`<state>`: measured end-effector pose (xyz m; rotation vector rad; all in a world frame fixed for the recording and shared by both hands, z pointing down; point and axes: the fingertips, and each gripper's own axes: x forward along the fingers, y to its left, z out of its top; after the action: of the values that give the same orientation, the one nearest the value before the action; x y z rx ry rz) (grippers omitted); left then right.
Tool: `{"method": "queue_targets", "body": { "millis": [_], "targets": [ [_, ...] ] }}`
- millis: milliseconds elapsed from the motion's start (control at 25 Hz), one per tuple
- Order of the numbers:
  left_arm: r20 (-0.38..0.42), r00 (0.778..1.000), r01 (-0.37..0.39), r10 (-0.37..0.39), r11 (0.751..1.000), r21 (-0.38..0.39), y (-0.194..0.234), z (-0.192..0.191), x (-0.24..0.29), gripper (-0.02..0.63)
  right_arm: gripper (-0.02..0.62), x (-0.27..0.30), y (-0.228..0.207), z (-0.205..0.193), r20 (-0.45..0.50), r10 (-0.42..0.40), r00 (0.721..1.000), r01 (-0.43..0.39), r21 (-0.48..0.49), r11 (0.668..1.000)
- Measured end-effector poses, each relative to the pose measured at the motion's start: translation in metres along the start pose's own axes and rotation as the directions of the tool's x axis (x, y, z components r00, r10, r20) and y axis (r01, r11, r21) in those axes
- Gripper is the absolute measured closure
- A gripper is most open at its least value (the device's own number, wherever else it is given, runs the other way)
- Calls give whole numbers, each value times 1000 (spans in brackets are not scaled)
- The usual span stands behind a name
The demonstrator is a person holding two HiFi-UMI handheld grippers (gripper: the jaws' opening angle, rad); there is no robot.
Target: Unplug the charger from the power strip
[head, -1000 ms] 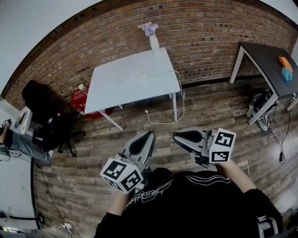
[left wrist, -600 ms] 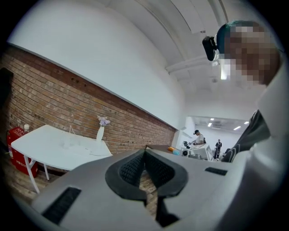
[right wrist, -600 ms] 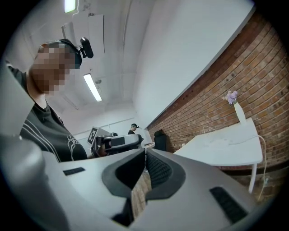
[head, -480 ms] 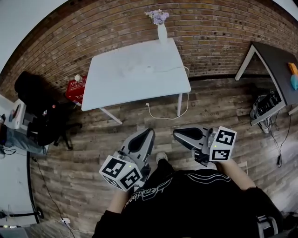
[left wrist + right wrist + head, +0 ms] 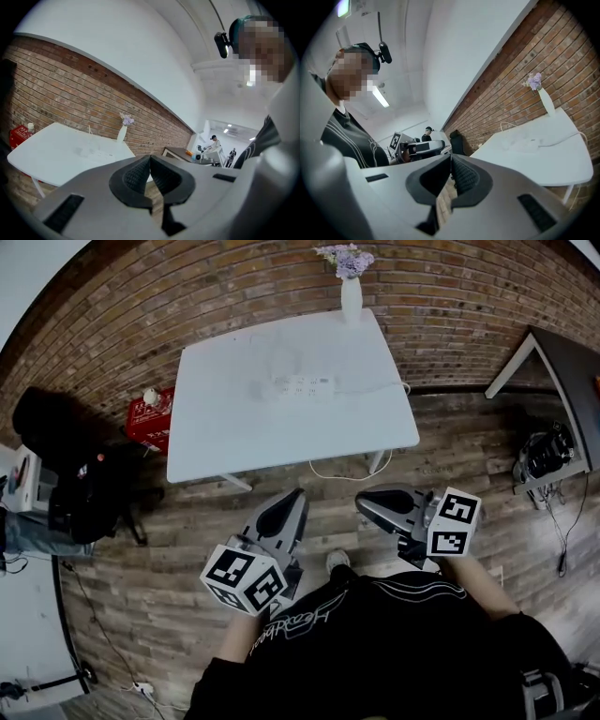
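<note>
head view, looking steeply down. white table (image 5: 281,427) stands against the brick wall (image 5: 450,296), on a wood plank floor (image 5: 169,577). power strip (image 5: 305,387) lies flat on the tabletop, toward the wall side, a little right of centre. the charger is too small to pick out from the strip. a white cable (image 5: 342,472) leaves the strip to the right, drops over the table's edge and loops on the floor under the table. white vase (image 5: 351,298) with pale purple flowers is upright at the table's back right corner.

left gripper (image 5: 297,496): jaws pressed together, nothing between them; the left gripper view shows the two ribbed pads (image 5: 136,176) meeting at the tips. it is held low in front of the person's body, well apart from the table and pointing toward it.

right gripper (image 5: 362,508): jaws likewise closed on nothing, pads (image 5: 464,176) meeting at the front edge in the right gripper view. it sits beside the left one, near the table's front edge but not over it.

left of the table: a red crate (image 5: 148,423) with a small bottle (image 5: 150,397) on it, and a black bag (image 5: 56,442). a dark table (image 5: 574,381) is at the right edge.
</note>
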<state>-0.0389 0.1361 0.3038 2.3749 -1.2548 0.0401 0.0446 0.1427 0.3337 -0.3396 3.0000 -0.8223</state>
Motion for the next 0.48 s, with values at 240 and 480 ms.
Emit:
{"method": "queue_targets", "body": {
  "millis": [240,480],
  "targets": [
    [-12,999,-30,30,999,19,64,16,9,601,597,48,-31,17,1,-13,1000,13,-11,1000],
    [-1,1000,-23,23,999,40,88,32,31,600,597,71,-53,28,-27,-7,1000,6,-35,999]
  ]
}}
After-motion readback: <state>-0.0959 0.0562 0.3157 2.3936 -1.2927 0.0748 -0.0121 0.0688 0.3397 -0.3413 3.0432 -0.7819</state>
